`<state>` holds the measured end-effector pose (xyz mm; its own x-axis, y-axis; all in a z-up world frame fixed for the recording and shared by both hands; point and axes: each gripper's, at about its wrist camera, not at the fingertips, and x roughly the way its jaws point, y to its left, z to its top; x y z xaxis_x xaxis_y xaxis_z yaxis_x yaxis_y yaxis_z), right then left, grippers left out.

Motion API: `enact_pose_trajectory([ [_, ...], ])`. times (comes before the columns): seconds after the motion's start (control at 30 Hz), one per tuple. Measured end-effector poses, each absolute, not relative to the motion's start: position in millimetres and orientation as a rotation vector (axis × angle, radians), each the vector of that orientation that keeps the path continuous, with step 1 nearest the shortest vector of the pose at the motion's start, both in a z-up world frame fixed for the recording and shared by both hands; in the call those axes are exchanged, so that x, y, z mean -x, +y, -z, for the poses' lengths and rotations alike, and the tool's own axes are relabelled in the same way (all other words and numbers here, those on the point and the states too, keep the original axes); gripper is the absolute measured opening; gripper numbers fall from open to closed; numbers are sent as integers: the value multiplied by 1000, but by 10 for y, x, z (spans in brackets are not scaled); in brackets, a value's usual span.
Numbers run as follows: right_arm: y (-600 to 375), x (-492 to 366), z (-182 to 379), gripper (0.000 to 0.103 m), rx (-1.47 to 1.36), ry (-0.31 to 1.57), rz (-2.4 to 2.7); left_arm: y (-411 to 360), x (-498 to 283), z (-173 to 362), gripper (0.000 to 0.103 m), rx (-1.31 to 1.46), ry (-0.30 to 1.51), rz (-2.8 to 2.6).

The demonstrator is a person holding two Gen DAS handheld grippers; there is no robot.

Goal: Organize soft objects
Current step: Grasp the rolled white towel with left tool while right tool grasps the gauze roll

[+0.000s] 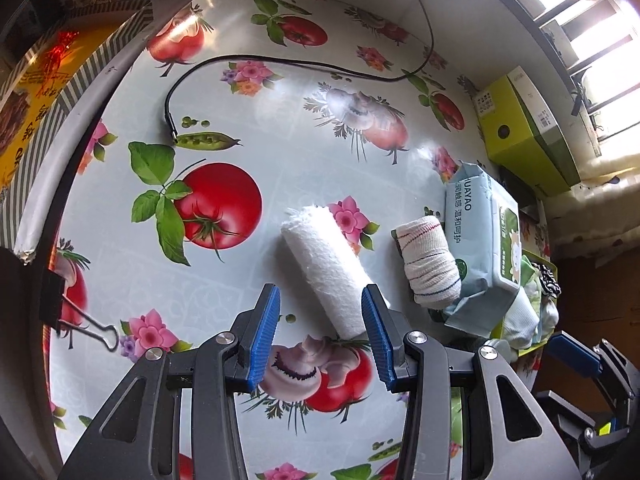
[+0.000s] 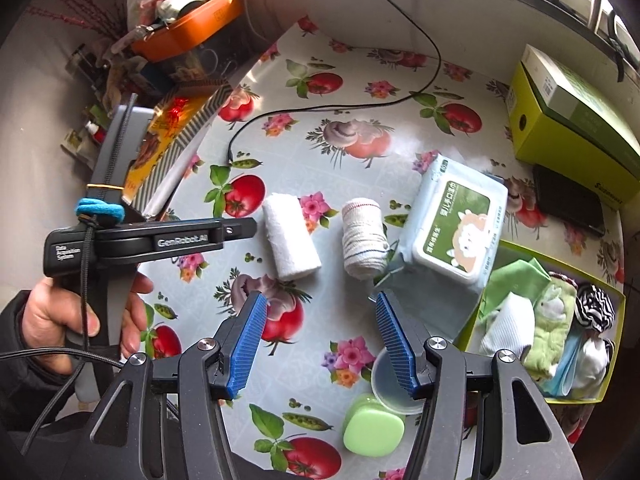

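Left gripper (image 1: pixel 320 336) was spread wide, holding nothing, with its tips straddling the near end of the white towel roll (image 1: pixel 326 268); the roll lay tilted between the pads (image 1: pixel 266 336), not yet squeezed. From the right wrist view the left tool body sat well left of the roll, so how deep the tips reached is hard to tell.

Just right of the towel lay the striped bandage roll (image 2: pixel 365 238), apart from it and touching the wipes pack (image 2: pixel 454 228). Right of that was the green box (image 2: pixel 616 344), already holding socks and other soft bits (image 2: pixel 552 316).

Right gripper (image 2: pixel 320 340) was also spread, nothing in it, hovering short of both rolls, roughly centred on the gap between them. A green jar (image 2: pixel 372 428) and its clear lid (image 2: pixel 394 384) sat under its right finger.

Step, as I read it: pick of the towel roll by the left, for transfer to the box. Task looked partly done, with two rolls and maybe the wipes left out.

Next move would need the left to push further along the roll, square up to its tilt, then close gently: it's soft and would squash or unroll. Carry path crosses bandage and wipes, so lift clear first.
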<state>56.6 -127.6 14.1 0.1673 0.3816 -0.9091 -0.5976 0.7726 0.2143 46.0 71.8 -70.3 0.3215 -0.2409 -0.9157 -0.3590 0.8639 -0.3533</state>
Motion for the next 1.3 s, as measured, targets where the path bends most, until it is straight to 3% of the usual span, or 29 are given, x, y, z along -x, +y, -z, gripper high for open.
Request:
enact_pose_trajectory([
  [0.17, -1282, -595, -115, 57, 211, 1228, -702, 666, -579, 833, 45, 610, 1280, -95],
  [0.23, -1301, -606, -97, 57, 208, 1234, -695, 637, -623, 876, 52, 619, 1288, -111],
  [0.6, -1305, -669, -60, 57, 210, 1242, -675, 491, -708, 1165, 52, 554, 1370, -135],
  [0.67, -1277, -696, -49, 57, 218, 1240, -678, 476, -686, 1161, 47, 492, 1371, -144],
  [0.73, -1228, -735, -22, 57, 230, 1244, -679, 514, -651, 1166, 33, 490, 1368, -133],
  [0.83, -1136, -829, 43, 57, 248, 1252, -682, 608, -601, 1135, 27, 475, 1358, -133],
  [1.3, -694, -1270, 645, 57, 449, 1351, -656, 1000, -386, 1167, 26, 569, 1338, -105],
])
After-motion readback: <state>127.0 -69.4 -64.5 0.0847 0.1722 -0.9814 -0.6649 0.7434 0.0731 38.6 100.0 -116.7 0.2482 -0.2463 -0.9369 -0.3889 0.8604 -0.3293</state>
